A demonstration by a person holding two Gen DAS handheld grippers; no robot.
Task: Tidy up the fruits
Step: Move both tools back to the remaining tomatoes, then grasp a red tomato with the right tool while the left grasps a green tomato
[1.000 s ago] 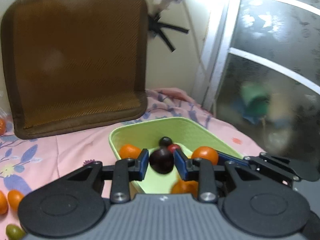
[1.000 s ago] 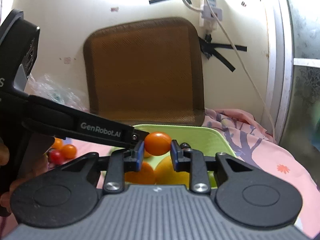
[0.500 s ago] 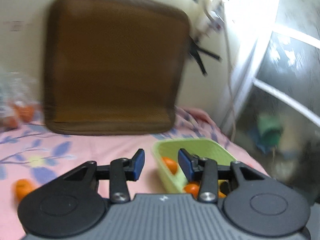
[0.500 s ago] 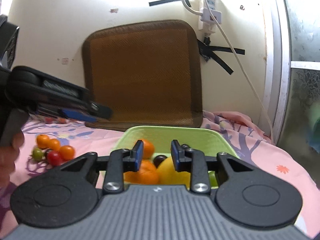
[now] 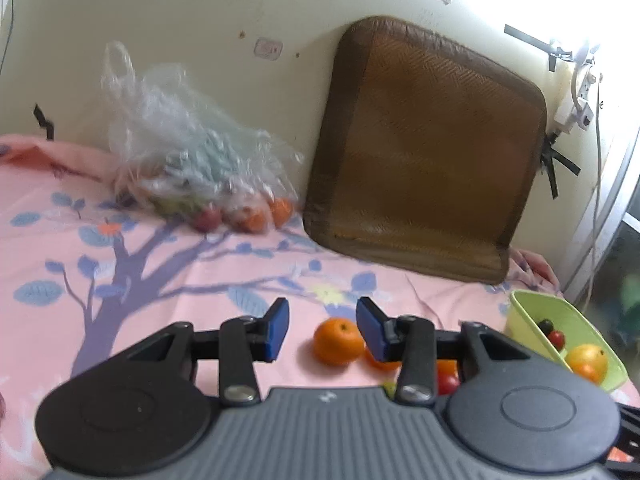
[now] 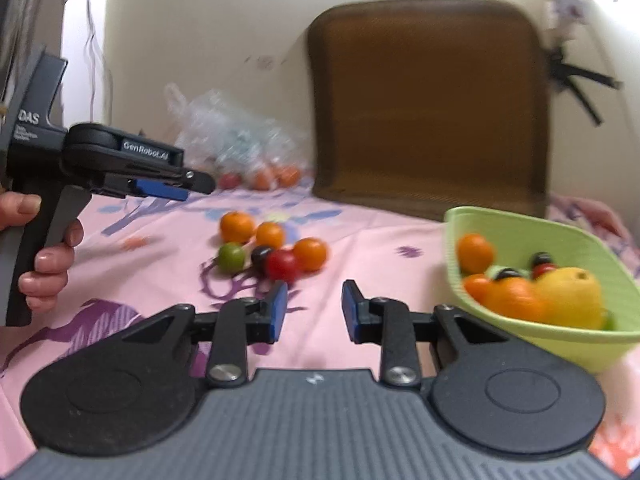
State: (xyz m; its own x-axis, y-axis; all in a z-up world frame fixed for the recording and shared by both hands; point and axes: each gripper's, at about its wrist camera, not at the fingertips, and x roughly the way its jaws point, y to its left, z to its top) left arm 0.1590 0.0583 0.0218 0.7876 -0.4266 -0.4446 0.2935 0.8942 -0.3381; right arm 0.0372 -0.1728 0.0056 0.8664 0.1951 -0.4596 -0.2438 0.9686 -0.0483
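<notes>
Both your grippers are empty now. The left gripper (image 5: 322,330) held a dark fruit a second ago and the right gripper (image 6: 312,308) a small orange one; both have since swung away from the green basket (image 6: 568,340), with their jaws standing apart. By my reading two more pieces are delivered and you are back for the next ones.

Your left gripper now points at an orange (image 5: 338,342) lying on the bed sheet (image 5: 160,280), framed between its blue pads but not touched. More small fruit sits just behind the right pad. From the right wrist view the loose cluster (image 6: 272,250) lies ahead of the right gripper, well apart from the basket: oranges, a green fruit (image 6: 231,257), a dark one and a red one, touching or nearly so.

The crowding is your trouble: closing on one may nudge its neighbours into rolling. The plastic bag (image 5: 188,152) by the wall holds further fruit, and the brown cushion (image 5: 424,152) leans behind, out of your way.
</notes>
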